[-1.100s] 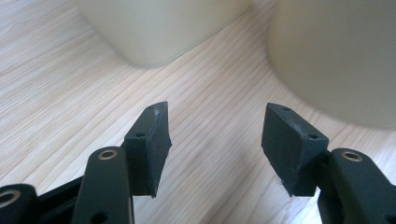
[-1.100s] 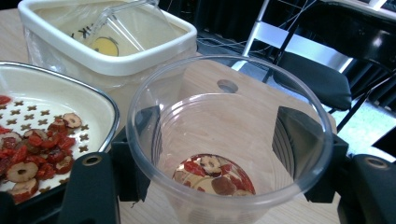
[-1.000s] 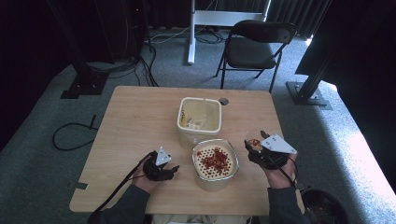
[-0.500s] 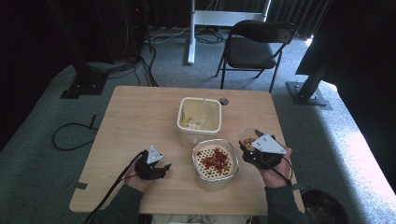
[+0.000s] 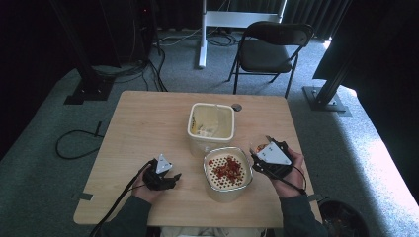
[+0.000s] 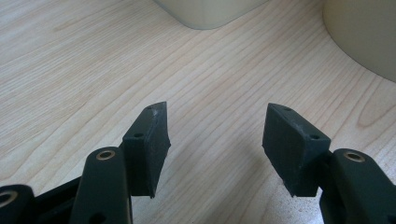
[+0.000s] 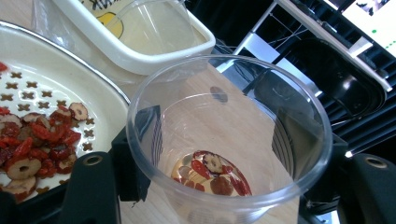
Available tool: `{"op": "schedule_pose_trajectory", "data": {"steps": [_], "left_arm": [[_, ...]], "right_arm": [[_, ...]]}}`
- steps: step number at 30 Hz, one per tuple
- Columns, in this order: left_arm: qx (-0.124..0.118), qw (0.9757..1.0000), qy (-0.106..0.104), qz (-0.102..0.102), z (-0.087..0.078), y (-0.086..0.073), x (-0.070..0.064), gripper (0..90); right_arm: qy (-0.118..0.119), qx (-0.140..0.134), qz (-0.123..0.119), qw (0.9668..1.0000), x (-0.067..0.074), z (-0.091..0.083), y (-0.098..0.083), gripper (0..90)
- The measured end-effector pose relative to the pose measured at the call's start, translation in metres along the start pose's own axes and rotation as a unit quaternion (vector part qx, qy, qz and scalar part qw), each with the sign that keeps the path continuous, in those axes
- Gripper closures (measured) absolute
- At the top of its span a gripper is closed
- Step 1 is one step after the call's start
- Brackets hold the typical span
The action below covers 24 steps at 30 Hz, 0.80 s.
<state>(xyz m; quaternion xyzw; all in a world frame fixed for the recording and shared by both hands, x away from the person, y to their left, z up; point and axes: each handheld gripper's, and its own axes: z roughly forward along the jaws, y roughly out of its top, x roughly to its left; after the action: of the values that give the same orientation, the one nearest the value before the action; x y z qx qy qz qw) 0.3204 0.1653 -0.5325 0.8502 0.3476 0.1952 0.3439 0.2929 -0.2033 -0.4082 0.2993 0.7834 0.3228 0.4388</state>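
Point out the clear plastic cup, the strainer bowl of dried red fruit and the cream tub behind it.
clear plastic cup (image 7: 233,140), right gripper view, on its inner wall.
strainer bowl (image 5: 215,159), high view, on its left rim.
cream tub (image 5: 211,137), high view, on its near rim.

Cup base below frame edge

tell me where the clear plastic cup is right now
The clear plastic cup sits between the jaws of the right gripper, at the table's right side, just right of the strainer bowl of red dried fruit.
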Motion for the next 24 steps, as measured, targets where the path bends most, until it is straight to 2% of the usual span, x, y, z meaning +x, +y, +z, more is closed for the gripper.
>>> {"op": "schedule_pose_trajectory", "data": {"steps": [4, 8, 12, 14, 24], "left_arm": [[0.002, 1.0000, 0.000, 0.002, 0.000, 0.000, 0.000, 41.7], [0.002, 1.0000, 0.001, 0.003, 0.001, 0.000, 0.000, 41.7], [0.002, 1.0000, 0.002, 0.002, 0.001, 0.000, -0.001, 41.7], [0.002, 1.0000, 0.002, 0.002, 0.001, 0.000, -0.001, 41.6], [0.003, 1.0000, 0.002, 0.002, 0.002, 0.000, -0.001, 41.7]], "right_arm": [[-0.012, 0.009, -0.031, 0.9994, 0.004, 0.001, 0.003, 32.8], [-0.027, 0.017, -0.068, 0.9972, 0.010, 0.002, 0.007, 32.8], [-0.038, 0.021, -0.101, 0.9939, 0.017, 0.001, 0.011, 32.8], [-0.046, 0.024, -0.123, 0.9911, 0.020, 0.001, 0.014, 32.8], [-0.065, 0.031, -0.183, 0.9805, 0.031, 0.001, 0.021, 32.9]]}}
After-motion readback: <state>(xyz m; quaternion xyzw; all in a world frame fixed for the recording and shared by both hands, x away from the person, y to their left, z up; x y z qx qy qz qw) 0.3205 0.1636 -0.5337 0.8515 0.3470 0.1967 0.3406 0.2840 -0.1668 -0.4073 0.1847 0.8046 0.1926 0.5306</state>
